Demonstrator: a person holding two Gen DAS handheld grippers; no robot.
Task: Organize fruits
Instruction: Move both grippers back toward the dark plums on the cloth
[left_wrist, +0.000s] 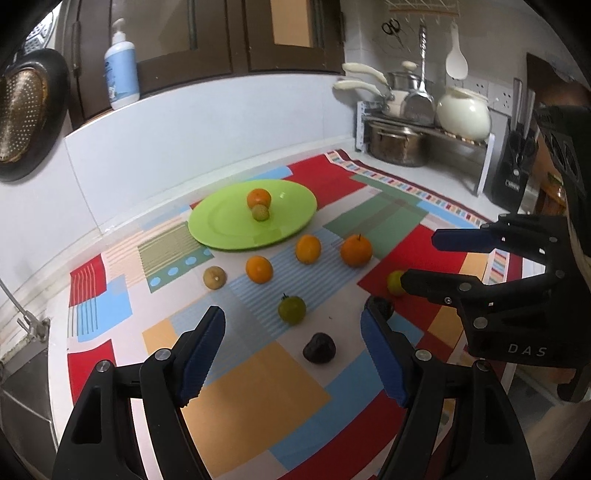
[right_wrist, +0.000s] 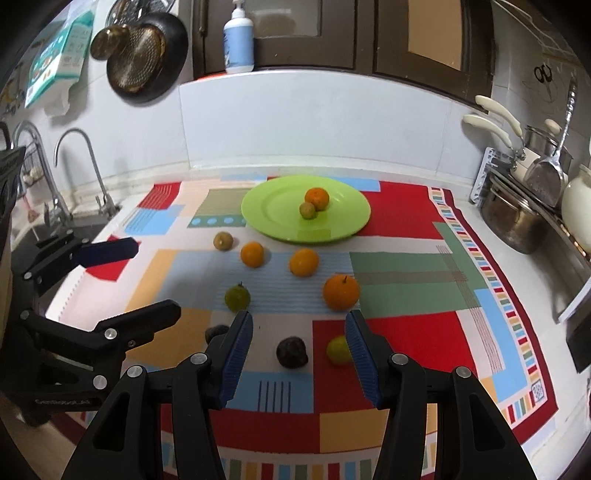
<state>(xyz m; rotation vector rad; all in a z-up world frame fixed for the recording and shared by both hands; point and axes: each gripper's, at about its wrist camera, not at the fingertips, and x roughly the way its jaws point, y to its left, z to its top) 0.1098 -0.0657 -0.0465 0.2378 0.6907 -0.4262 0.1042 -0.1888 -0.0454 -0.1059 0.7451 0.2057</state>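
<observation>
Your left gripper (left_wrist: 293, 321): it hangs over the near part of the patchwork cloth (left_wrist: 255, 391) with its jaws spread wide and nothing between the blue pads. A green fruit (left_wrist: 291, 309) and a dark fruit (left_wrist: 319, 348) lie on the cloth below the gap, untouched.
Your right gripper (right_wrist: 299, 325): its jaws stand apart, narrower than the left pair, and grip nothing. The dark fruit (right_wrist: 291, 351) shows between its fingers, down on the cloth (right_wrist: 406, 332); a yellow-green fruit (right_wrist: 338, 350) sits just beside the right finger.
Plate (right_wrist: 269, 206): a green one at the back of the cloth, near the wall. It holds an orange (right_wrist: 317, 198) and a small greenish-brown fruit (right_wrist: 307, 210), the two touching.
Loose fruit: three oranges (right_wrist: 252, 254) (right_wrist: 303, 262) (right_wrist: 341, 291) lie in a line in front of the plate, apart from one another. A brown fruit (right_wrist: 222, 240) lies left of them, near the plate's edge.
Second dark fruit (right_wrist: 216, 332): half hidden behind your right gripper's left finger.
Surroundings: a sink tap (right_wrist: 79, 162) to the left and a rack of pots (right_wrist: 517, 218) to the right.
</observation>
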